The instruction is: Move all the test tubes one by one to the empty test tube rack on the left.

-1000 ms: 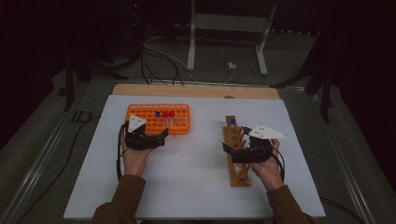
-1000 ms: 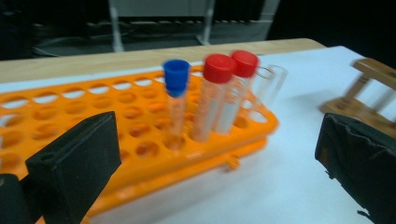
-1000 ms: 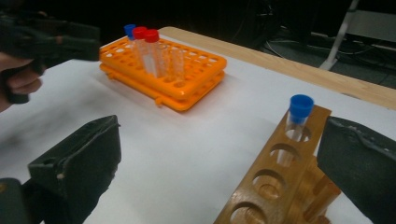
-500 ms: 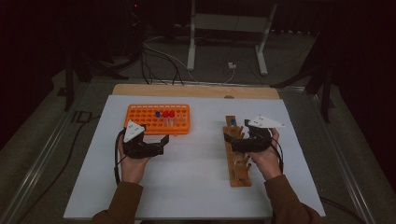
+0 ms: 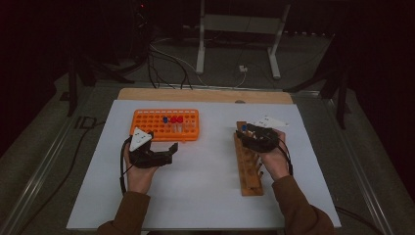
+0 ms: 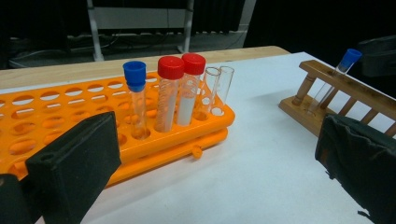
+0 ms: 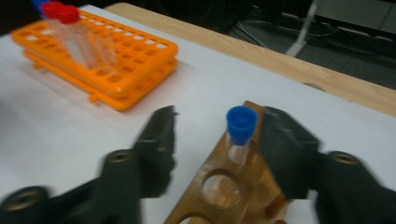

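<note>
Closing in around a blue-capped test tube (image 7: 241, 133), the right gripper (image 7: 217, 140) has just been narrowing its jaws; the tube stands between them in the far end of a wooden rack (image 7: 219, 186), nearer the right-hand jaw, and neither pad presses on it yet. The left gripper (image 5: 166, 152) rests with its jaws spread wide and nothing between them. Just ahead of it sits an orange rack (image 6: 70, 116) holding a blue-capped tube (image 6: 135, 100), two red-capped tubes (image 6: 170, 93) and two uncapped tubes (image 6: 217, 86).
</note>
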Available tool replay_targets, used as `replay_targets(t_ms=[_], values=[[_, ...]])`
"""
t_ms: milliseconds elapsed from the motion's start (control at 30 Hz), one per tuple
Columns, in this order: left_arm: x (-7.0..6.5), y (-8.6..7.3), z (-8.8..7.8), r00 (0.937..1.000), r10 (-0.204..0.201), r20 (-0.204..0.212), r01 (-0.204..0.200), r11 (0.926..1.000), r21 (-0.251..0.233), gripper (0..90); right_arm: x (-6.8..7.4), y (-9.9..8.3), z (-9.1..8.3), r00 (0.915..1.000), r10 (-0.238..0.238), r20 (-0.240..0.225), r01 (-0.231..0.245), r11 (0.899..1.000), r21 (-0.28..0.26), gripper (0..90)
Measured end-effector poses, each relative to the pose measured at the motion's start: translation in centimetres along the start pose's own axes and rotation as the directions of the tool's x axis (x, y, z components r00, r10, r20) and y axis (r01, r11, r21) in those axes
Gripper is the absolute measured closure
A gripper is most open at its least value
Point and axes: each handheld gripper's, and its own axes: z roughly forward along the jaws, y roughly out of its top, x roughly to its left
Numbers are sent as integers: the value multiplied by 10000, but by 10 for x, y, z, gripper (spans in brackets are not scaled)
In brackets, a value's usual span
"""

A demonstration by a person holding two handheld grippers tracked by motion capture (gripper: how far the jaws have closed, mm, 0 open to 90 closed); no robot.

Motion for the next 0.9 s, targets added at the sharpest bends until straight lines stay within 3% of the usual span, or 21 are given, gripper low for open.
replay_targets(t_ms=[300, 667, 900], values=[[0, 0, -1, 10000, -31, 20, 31, 10000, -40, 5, -6, -2, 19, 9983, 343, 461, -360, 9986, 380, 738], [-2, 0, 1, 10000, -24, 34, 24, 10000, -38, 5, -12, -4, 27, 9961, 663, 589, -688, 9968, 404, 757], [-1, -1, 0, 10000, -34, 17, 34, 10000, -59, 5, -11, -4, 26, 9960, 588, 674, -615, 9973, 390, 769]])
